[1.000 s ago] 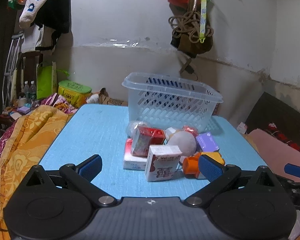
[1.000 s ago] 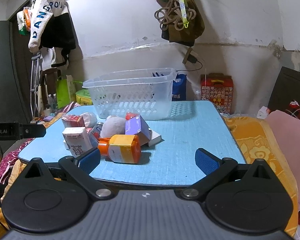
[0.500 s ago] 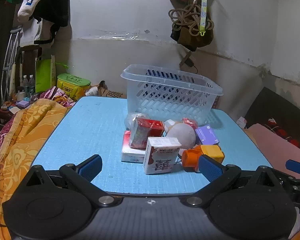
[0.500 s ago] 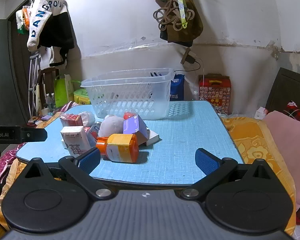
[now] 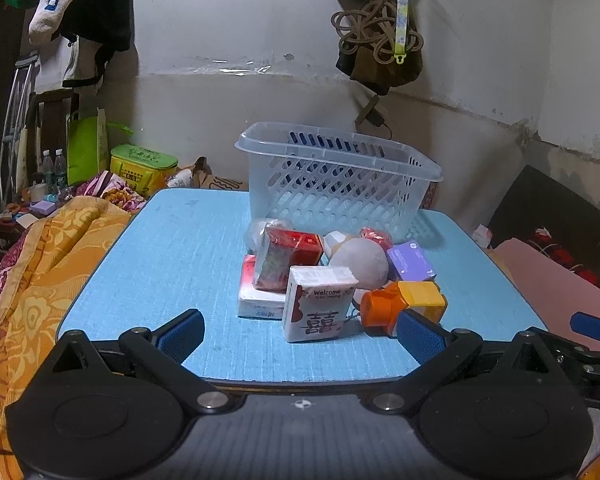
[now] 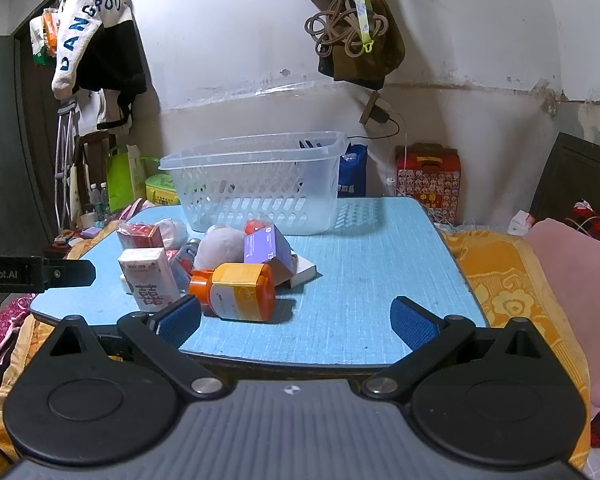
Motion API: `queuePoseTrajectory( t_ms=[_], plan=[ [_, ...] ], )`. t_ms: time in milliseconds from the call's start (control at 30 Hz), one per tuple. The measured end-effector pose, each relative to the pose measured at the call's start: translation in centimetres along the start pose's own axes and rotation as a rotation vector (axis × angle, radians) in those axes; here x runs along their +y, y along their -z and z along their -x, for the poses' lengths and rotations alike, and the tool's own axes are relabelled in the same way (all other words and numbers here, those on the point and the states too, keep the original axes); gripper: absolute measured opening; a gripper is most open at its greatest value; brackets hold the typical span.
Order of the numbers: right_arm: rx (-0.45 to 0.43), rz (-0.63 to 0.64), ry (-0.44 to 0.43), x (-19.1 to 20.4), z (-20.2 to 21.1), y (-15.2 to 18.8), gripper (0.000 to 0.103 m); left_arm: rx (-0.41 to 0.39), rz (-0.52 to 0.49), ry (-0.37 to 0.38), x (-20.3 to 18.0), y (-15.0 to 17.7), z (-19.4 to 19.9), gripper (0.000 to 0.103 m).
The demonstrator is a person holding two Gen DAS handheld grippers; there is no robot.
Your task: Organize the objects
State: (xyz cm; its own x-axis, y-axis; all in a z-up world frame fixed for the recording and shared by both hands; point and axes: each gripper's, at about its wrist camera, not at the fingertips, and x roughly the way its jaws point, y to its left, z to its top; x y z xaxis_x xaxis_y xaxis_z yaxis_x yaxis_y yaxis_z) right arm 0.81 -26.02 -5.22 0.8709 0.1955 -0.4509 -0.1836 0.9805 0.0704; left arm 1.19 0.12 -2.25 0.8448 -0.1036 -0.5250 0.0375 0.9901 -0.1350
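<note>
A clear plastic basket (image 5: 336, 184) stands at the back of a blue table (image 5: 180, 264); it also shows in the right wrist view (image 6: 256, 184). In front of it lies a pile: a white "Welcome" box (image 5: 318, 308), a red box (image 5: 288, 258), a grey ball (image 5: 360, 262), a purple box (image 5: 410, 260) and an orange bottle with a yellow label (image 5: 400, 306). In the right wrist view the bottle (image 6: 236, 296) lies nearest. My left gripper (image 5: 300, 338) is open and empty at the table's front edge. My right gripper (image 6: 296, 320) is open and empty, right of the pile.
An orange patterned blanket (image 5: 48, 280) lies left of the table. A pink cushion (image 6: 568, 280) lies to the right. A red gift box (image 6: 428, 180) and a blue bag (image 6: 354, 176) stand behind the table. Clothes and a rope bundle (image 5: 376, 28) hang on the wall.
Both grippers have drawn back slightly and dropped lower, so the table sits higher in view. Both stay open. The objects have not moved.
</note>
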Motion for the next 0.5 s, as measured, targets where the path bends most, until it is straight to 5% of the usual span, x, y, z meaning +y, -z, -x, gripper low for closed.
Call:
queuePoseTrajectory(
  t_ms=[200, 500],
  plan=[
    [-0.007, -0.013, -0.009, -0.1, 0.2, 0.0, 0.103, 0.008, 0.014, -0.003, 0.2, -0.2, -0.3, 0.103],
    [0.077, -0.049, -0.085, -0.4, -2.0, -0.4, 0.103, 0.12, -0.006, 0.018, -0.1, -1.3, -4.1, 0.099]
  ],
)
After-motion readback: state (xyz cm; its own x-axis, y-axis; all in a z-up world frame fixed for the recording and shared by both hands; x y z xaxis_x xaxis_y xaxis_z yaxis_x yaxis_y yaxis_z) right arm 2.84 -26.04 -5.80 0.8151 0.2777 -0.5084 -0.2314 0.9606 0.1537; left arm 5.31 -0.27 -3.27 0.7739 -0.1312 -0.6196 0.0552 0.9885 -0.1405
